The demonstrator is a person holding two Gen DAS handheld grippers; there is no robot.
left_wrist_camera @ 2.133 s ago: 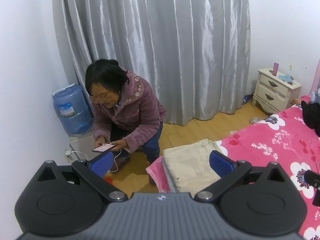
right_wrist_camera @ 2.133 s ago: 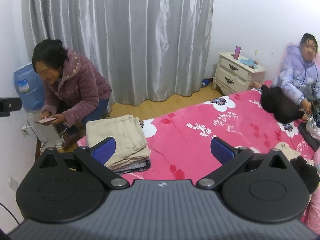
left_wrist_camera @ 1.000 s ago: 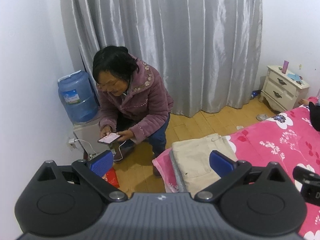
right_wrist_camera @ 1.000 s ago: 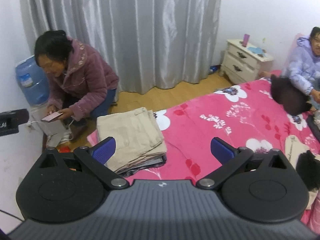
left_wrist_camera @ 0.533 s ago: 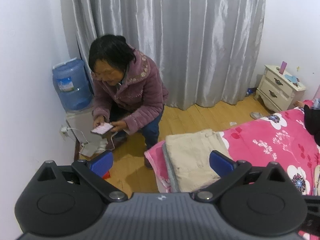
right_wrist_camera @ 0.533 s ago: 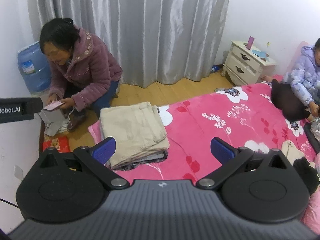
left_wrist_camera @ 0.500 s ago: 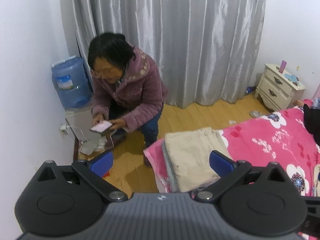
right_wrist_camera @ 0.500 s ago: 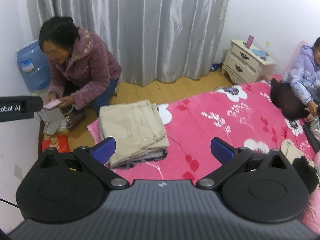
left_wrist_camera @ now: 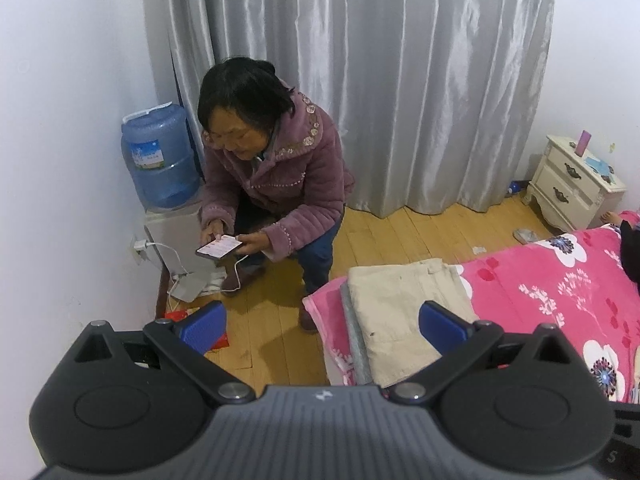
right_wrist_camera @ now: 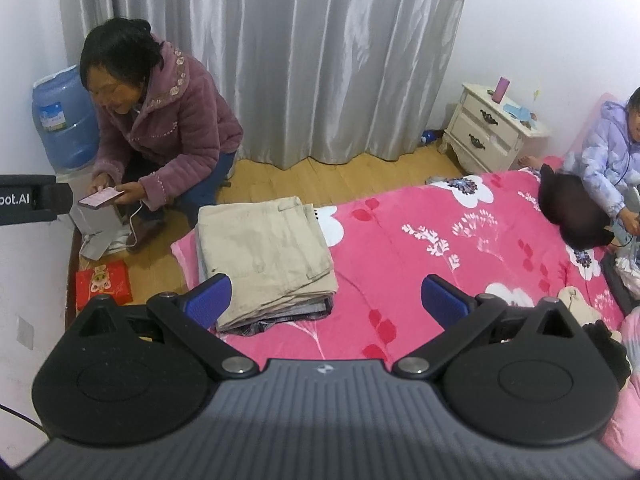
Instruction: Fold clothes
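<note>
A neat stack of folded clothes, topped by a beige cotton garment [right_wrist_camera: 266, 256] folded into a flat rectangle with darker grey and checked layers showing beneath its near edge, is seen lying at the corner of the bed, on the bright pink fleece blanket with white flowers [right_wrist_camera: 400, 248]. The same stack [left_wrist_camera: 404, 312] is seen in the left wrist view, close to the bed's edge above the wooden floor [left_wrist_camera: 272, 340]. Both tools are held above the bed and nothing is gripped: the left gripper [left_wrist_camera: 322, 322] is spread wide, and the right gripper [right_wrist_camera: 326, 300] is likewise spread wide, its blue pads well apart and clear of the cloth. At the right edge of the right wrist view, a pile of loose items [right_wrist_camera: 588, 316], cream and dark, is partly hidden behind the tool, and whether these are clothes waiting to be folded cannot be told. The scene is judged to fit two stages equally: a pause between garments, with the beige piece laid on the stack, or the close of the job with the stack complete. No fold is in hand at this moment, so no particular next move can be settled from what is shown.
</note>
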